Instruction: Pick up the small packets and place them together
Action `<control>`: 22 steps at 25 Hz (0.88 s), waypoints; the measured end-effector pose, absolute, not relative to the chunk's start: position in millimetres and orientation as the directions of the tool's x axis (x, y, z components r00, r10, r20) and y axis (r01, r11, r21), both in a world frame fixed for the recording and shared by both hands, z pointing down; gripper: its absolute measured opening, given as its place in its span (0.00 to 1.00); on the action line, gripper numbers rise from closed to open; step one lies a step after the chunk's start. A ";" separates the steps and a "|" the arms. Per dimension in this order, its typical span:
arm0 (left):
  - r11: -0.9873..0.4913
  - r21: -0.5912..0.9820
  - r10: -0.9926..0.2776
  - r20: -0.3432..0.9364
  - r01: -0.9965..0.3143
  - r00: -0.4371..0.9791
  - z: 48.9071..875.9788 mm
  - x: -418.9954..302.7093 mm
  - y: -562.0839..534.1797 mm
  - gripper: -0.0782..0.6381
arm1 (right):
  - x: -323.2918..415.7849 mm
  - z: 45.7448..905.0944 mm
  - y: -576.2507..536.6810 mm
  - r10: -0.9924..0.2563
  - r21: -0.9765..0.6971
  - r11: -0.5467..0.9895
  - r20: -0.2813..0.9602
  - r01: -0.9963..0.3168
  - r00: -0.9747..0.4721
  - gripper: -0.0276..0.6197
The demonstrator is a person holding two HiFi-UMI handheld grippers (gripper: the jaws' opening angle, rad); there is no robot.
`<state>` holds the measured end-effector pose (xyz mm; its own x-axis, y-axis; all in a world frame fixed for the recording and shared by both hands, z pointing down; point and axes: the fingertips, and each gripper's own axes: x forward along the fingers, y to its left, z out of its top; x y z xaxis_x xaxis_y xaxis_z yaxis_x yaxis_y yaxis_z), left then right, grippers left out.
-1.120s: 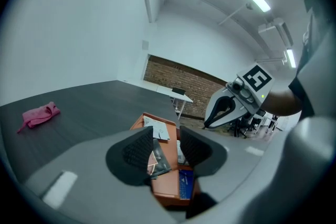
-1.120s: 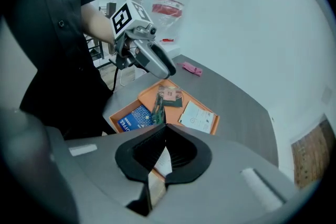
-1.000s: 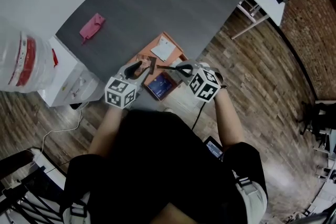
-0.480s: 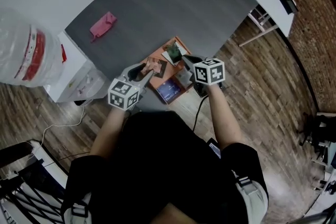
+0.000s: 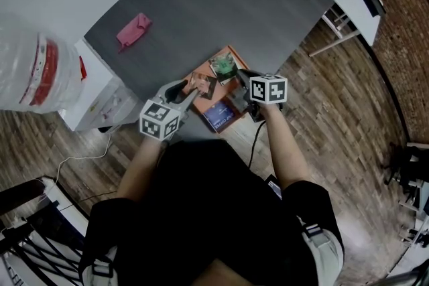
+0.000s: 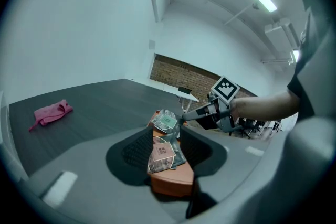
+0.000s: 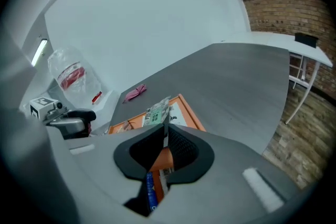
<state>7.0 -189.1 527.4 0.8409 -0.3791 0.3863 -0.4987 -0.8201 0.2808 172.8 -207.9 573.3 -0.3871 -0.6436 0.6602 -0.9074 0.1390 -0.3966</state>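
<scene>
Pink-label pkt (image 6: pixel 161 153) sits over the orange tray (image 6: pixel 170 182), pinched betw. pads of L claw (image 6: pixel 165 134). Green-label pkt (image 5: pixel 222 65) rests at tray's far side, one corner in R claw (image 7: pixel 164 127), whose pads are nearly together and just starting to part. Tray is at near edge of grey counter (image 5: pixel 221 3); pink cloth (image 5: pixel 134 30) lies well apart, to the left.

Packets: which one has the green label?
The green packet at the tray's far end, its edge between the opening fingers of the right gripper. The left gripper holds the pinkish packet; the blue packet lies nearest the person.
</scene>
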 end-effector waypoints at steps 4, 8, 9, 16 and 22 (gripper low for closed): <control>-0.828 0.278 -0.367 0.389 -0.487 0.845 527.9 12.3 -188.9 0.33 | 173.3 570.7 -208.3 -0.666 -0.305 0.199 0.655 -0.931 -0.357 0.17; -0.833 0.276 -0.362 0.385 -0.480 0.849 526.5 17.1 -188.9 0.33 | 174.8 560.0 -205.9 -0.692 -0.232 0.243 0.639 -0.942 -0.336 0.22; -0.835 0.274 -0.361 0.383 -0.478 0.851 525.4 19.1 -189.2 0.33 | 175.6 556.2 -205.1 -0.698 -0.221 0.252 0.633 -0.942 -0.335 0.22; -0.852 0.253 -0.358 0.359 -0.459 0.862 514.1 34.9 -186.0 0.33 | 182.1 515.8 -188.2 -0.776 -0.112 0.316 0.541 -0.942 -0.324 0.15; -0.839 0.239 -0.410 0.311 -0.488 0.858 498.9 39.9 -177.7 0.32 | 201.1 488.1 -143.4 -0.856 -0.040 0.299 0.431 -0.953 -0.286 0.05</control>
